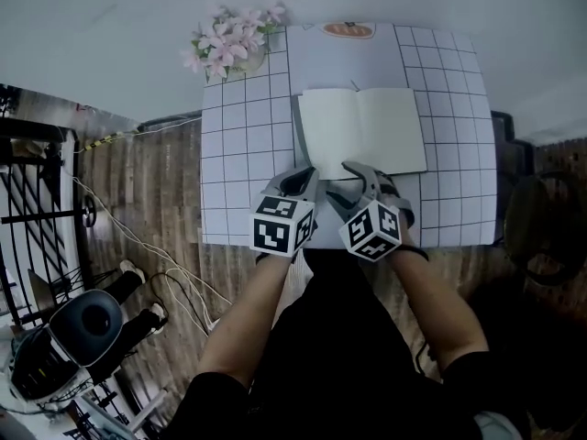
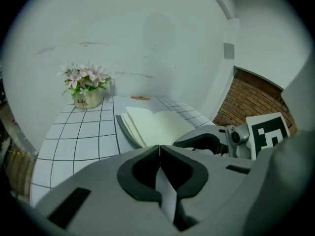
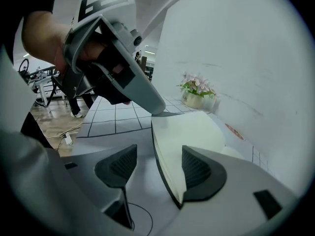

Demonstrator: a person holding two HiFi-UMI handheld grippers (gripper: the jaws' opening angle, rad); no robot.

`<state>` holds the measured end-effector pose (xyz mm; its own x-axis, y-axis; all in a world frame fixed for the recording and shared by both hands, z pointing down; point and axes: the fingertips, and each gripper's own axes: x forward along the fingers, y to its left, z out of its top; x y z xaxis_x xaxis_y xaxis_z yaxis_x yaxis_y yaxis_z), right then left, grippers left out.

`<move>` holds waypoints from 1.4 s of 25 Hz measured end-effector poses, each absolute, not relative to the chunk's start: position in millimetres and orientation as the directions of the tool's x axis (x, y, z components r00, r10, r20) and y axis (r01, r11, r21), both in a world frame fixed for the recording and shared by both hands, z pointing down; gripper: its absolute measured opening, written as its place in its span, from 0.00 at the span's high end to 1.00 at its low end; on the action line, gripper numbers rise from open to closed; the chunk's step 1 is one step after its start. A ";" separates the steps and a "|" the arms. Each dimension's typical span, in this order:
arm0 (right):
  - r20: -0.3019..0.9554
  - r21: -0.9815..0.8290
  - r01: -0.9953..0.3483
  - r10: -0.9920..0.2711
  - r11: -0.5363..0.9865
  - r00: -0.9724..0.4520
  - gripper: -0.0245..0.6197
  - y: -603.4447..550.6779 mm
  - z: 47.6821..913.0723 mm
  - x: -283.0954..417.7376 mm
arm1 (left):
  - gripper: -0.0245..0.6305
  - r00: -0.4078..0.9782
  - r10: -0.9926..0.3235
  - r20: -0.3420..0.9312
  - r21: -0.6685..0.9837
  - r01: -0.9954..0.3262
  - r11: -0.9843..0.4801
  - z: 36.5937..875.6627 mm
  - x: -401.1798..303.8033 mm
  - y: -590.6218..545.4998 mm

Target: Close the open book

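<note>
Cream book point(image 1: 362, 131): one, open, pages blank, flat on the gridded table point(image 1: 234, 154)
Flower pot point(image 2: 87, 98): one, pink blooms, printed "Life"
Orange sticker point(image 1: 348, 30): one, at the table's far edge, print unreadable
Left gripper point(image 2: 160, 149): clenched, tip at the book's near left corner; whether it pinches a page is unclear
Right gripper point(image 3: 157, 161): released, jaws apart astride the book's near edge

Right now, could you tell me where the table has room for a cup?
Bare checked cloth lies right of the open book and left of it, up to the flower pot. Left gripper and right gripper crowd the book's near edge.
</note>
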<state>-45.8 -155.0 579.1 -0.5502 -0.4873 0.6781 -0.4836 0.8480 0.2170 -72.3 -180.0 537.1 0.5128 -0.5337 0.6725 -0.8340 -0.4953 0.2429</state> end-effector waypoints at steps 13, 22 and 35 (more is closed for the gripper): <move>0.660 0.388 -0.502 -0.613 0.773 -0.434 0.89 -172.8 570.5 -38.5 | 0.94 0.561 -0.527 0.639 0.225 -0.791 -0.569 507.3 -56.4 -181.4; 0.659 0.348 -0.591 -0.639 0.727 -0.397 0.92 -171.7 550.2 -8.9 | 0.82 0.564 -0.559 0.607 0.118 -0.760 -0.639 469.8 -52.7 -190.7; 0.628 0.102 -0.853 -0.698 0.512 -0.344 0.91 -169.4 530.3 62.9 | 0.82 0.584 -0.537 0.608 0.095 -0.726 -0.681 460.7 -47.3 -192.2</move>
<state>62.9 -169.4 530.3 -0.3438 -0.6978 0.6284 -0.8529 0.5120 0.1019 -47.3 -192.2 460.7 0.5843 -0.5374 0.6081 -0.7259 -0.6811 0.0955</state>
